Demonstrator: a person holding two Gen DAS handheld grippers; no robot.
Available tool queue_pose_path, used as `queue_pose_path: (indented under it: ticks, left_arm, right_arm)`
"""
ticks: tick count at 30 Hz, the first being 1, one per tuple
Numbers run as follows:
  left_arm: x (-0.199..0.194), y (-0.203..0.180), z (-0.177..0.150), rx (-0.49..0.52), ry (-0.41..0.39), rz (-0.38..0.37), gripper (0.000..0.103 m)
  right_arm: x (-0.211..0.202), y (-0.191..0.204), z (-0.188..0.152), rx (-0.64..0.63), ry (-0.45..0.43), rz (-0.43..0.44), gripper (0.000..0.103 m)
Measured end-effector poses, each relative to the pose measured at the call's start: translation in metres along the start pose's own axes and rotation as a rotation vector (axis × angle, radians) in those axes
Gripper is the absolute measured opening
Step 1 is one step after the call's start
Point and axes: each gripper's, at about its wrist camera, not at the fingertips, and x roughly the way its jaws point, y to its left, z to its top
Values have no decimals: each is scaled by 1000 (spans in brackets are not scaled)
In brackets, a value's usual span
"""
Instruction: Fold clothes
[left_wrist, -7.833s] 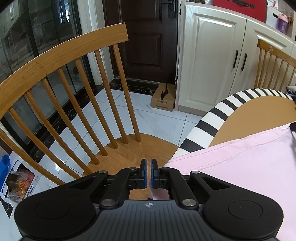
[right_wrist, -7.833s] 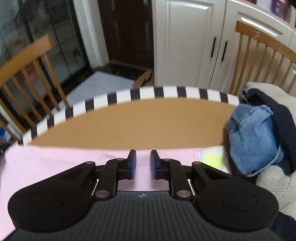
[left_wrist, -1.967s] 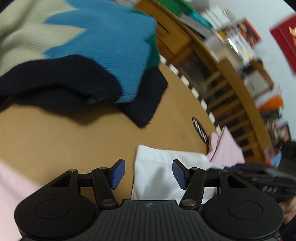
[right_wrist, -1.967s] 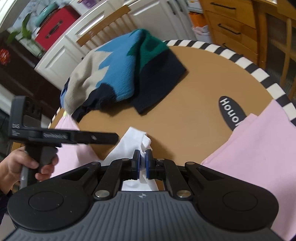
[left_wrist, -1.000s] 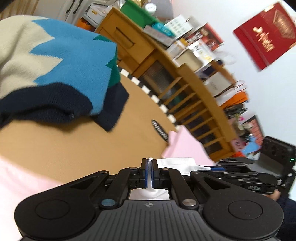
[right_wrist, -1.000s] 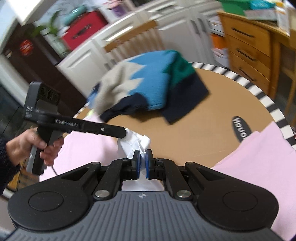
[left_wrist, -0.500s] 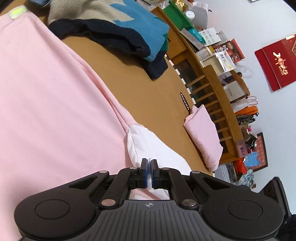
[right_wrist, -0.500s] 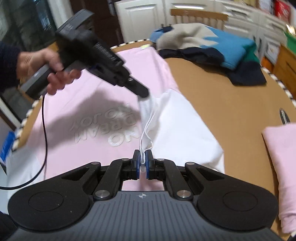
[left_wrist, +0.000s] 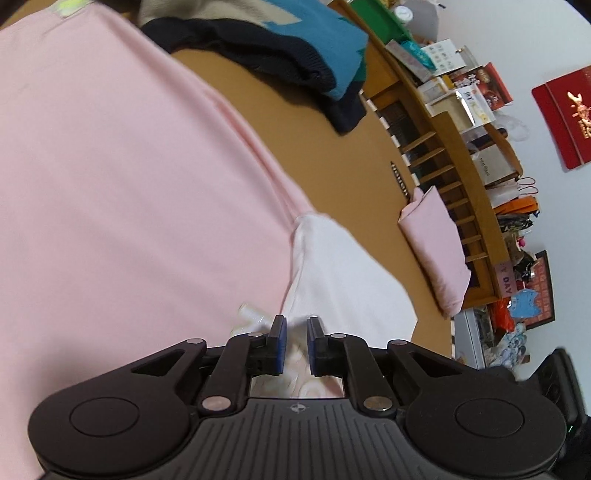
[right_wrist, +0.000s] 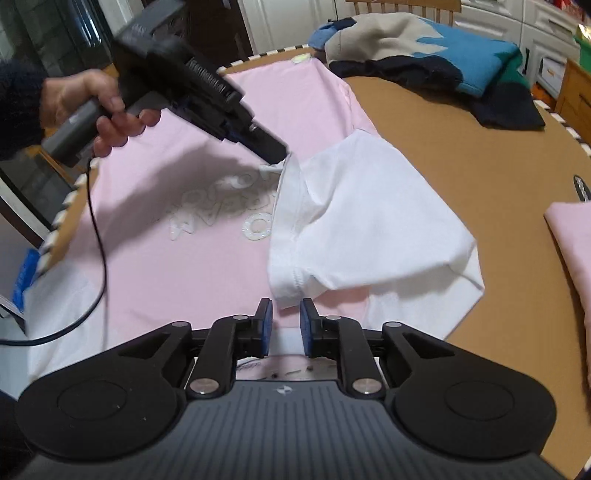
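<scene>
Both claws, left (left_wrist: 294, 345) and right (right_wrist: 284, 326), are opening off the white sleeve (right_wrist: 369, 221), holding nothing now, and its raised cuff may spring back, undoing the fold.

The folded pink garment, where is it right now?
The folded pink garment lies at the table's right edge in the left wrist view, beyond the white sleeve, beside the wooden shelf.
</scene>
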Motion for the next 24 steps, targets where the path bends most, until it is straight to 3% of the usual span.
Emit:
queue_pose_path:
  ticks: [3, 8, 11, 12, 16, 19, 21, 24]
  left_arm:
    - [-10, -1, -2, 11, -5, -16, 18]
    - [-13, -26, 8, 0, -144, -167, 28]
    - [15, -35, 5, -40, -99, -188, 28]
    - [27, -37, 2, -33, -61, -163, 28]
    - [56, -38, -18, -11, 52, -83, 24]
    - [59, -42, -25, -32, 45, -114, 25]
    - [60, -48, -29, -32, 45, -134, 25]
    - [63, -62, -33, -6, 50, -159, 25]
  right_arm:
    - [-16, -15, 9, 82, -85, -19, 30]
    - [8, -22, 24, 103, -107, -45, 25]
    - [31, -20, 16, 105, -37, -46, 24]
    - [33, -19, 11, 106, -26, -44, 22]
    - [4, -24, 2, 119, -105, -52, 23]
    - [-12, -31, -1, -17, -168, -250, 25]
    - [-4, -38, -4, -130, -133, -366, 25]
    - [17, -38, -11, -332, -61, -428, 22]
